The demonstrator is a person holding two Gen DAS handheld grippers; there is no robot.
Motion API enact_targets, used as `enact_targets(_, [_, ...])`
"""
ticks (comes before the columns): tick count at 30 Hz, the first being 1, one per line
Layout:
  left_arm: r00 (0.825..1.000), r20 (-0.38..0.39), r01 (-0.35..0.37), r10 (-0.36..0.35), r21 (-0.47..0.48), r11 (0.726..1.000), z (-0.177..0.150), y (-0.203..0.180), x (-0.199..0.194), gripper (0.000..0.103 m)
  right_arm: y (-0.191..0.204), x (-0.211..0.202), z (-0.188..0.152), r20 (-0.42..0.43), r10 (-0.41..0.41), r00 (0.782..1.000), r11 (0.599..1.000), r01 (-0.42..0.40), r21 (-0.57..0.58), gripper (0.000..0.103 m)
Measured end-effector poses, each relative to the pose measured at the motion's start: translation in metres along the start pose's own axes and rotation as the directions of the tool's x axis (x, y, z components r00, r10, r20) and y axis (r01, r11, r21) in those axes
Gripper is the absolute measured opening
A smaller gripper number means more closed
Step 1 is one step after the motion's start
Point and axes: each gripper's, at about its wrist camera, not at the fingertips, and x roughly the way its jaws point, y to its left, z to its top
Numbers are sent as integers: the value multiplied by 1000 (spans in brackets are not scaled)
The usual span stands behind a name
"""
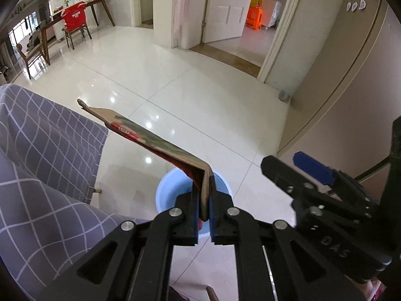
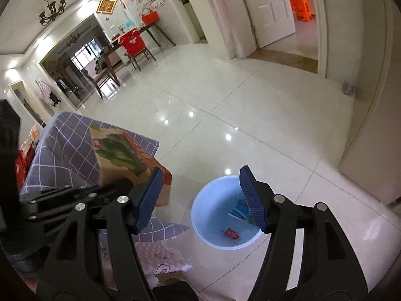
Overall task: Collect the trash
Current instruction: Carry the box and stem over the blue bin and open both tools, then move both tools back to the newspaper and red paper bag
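Observation:
My left gripper (image 1: 204, 195) is shut on the folded edge of a flattened cardboard box (image 1: 150, 139) printed with green vegetables and red. It holds the box above a light blue bin (image 1: 164, 193) on the floor. The same cardboard box (image 2: 125, 158) shows at the left of the right wrist view, in front of the checked cloth. My right gripper (image 2: 200, 198) stands open over the blue bin (image 2: 200, 215) with nothing between its fingers. A blue-and-white wrapper (image 2: 239, 210) and a small red wrapper (image 2: 231, 232) lie inside the bin. The right gripper (image 1: 300, 168) also appears at the right of the left wrist view.
A grey checked cloth (image 1: 42, 155) covers furniture at the left, close to the bin. Glossy white floor tiles (image 1: 190, 95) stretch ahead. A beige wall (image 1: 345, 87) and a doorway with a white door (image 1: 225, 7) lie to the right. A dining table with chairs (image 1: 72, 22) stands far left.

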Motion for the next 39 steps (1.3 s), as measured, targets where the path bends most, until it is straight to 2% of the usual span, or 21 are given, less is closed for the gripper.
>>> enact_targets(10, [999, 11, 39, -39, 24, 999, 3, -15, -5, 8, -14, -26, 6, 65, 3, 998, 998, -6, 55, 63])
enact_targets(12, [999, 20, 43, -43, 29, 999, 4, -18, -8, 13, -15, -33, 6, 84, 4, 996, 998, -9, 58, 63])
enact_targets(13, [999, 27, 42, -43, 27, 999, 6, -19, -9, 20, -15, -35, 6, 89, 3, 996, 998, -9, 58, 63])
enact_targets(14, [999, 27, 32, -32, 23, 999, 6, -19, -10, 39, -16, -38, 5, 97, 3, 995, 998, -9, 65, 63])
enact_targets(15, [1000, 27, 5, -6, 16, 1000, 7, -18, -11, 50, -17, -40, 7, 102, 4, 995, 998, -11, 70, 64])
enact_targets(16, [999, 32, -21, 21, 9, 1000, 7, -17, -12, 69, -16, -41, 6, 105, 3, 994, 997, -10, 70, 64])
enact_targets(17, [999, 39, -34, 34, 3, 999, 7, -16, -14, 71, -16, -43, 7, 107, 0, 994, 998, -8, 70, 64])
enact_targets(21, [999, 44, -30, 30, -10, 1000, 6, -13, -26, 71, -10, -50, 8, 110, 9, 994, 998, -16, 66, 64])
enact_targets(30, [985, 129, -114, 111, 15, 993, -6, -13, -82, 71, 27, -78, 12, 136, 67, 988, 998, -68, 9, 65])
enact_targets(36, [948, 211, -246, 238, 10, 969, -25, 7, -141, 72, 83, -96, 12, 142, 143, 979, 988, -134, -76, 68])
enact_targets(39, [924, 234, -294, 301, -65, 954, -40, 39, -176, 75, 118, -100, 8, 127, 196, 972, 976, -180, -126, 68])
